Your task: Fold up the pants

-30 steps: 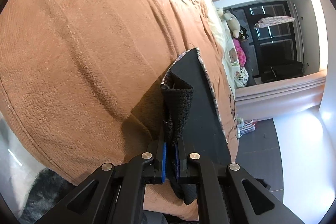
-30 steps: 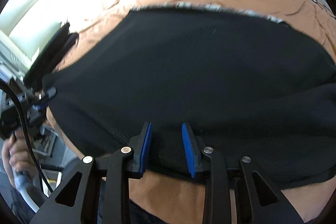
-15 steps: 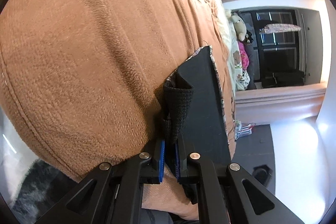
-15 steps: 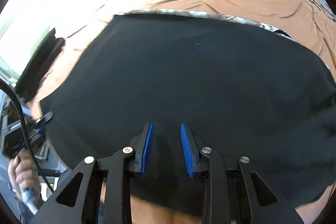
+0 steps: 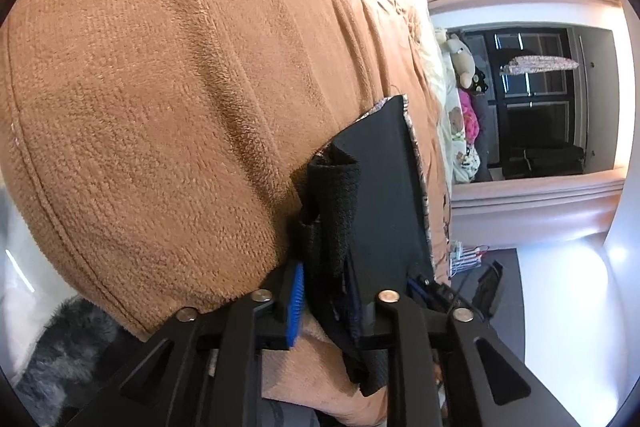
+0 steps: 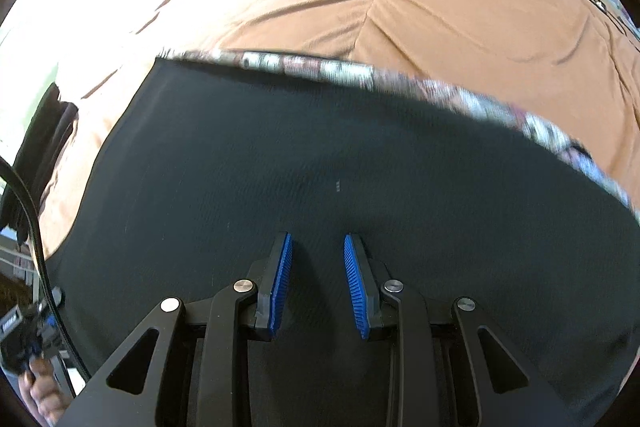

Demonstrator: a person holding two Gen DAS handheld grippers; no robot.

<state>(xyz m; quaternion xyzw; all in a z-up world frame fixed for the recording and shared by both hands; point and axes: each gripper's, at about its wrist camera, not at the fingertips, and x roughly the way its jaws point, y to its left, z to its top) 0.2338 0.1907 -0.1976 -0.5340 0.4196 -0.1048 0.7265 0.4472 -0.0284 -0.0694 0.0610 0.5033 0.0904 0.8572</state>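
Your left gripper had its 2 blue-padded fingers parted a little, with a bunched fold of the black pants sitting between them. The left pad was plainly visible and looked just clear of the cloth, while the right pad was hidden behind the fabric, so you could not say for certain from that view whether the fold was pinched or only resting in the gap. Beyond the fold, the pants ran away from you as a flat dark panel with a patterned light trim along the far edge, lying on the brown fleece blanket that covered the bed.

Your right gripper stood with its 2 fingers well apart and nothing caught between the blue pads. It was low over the pants, which filled most of that view as a smooth, spread-out dark sheet. The patterned trim marked the far edge, blurred in places, and the brown blanket stretched on past it. At the left edge of that view your left hand showed on its handle, beside a black cable.
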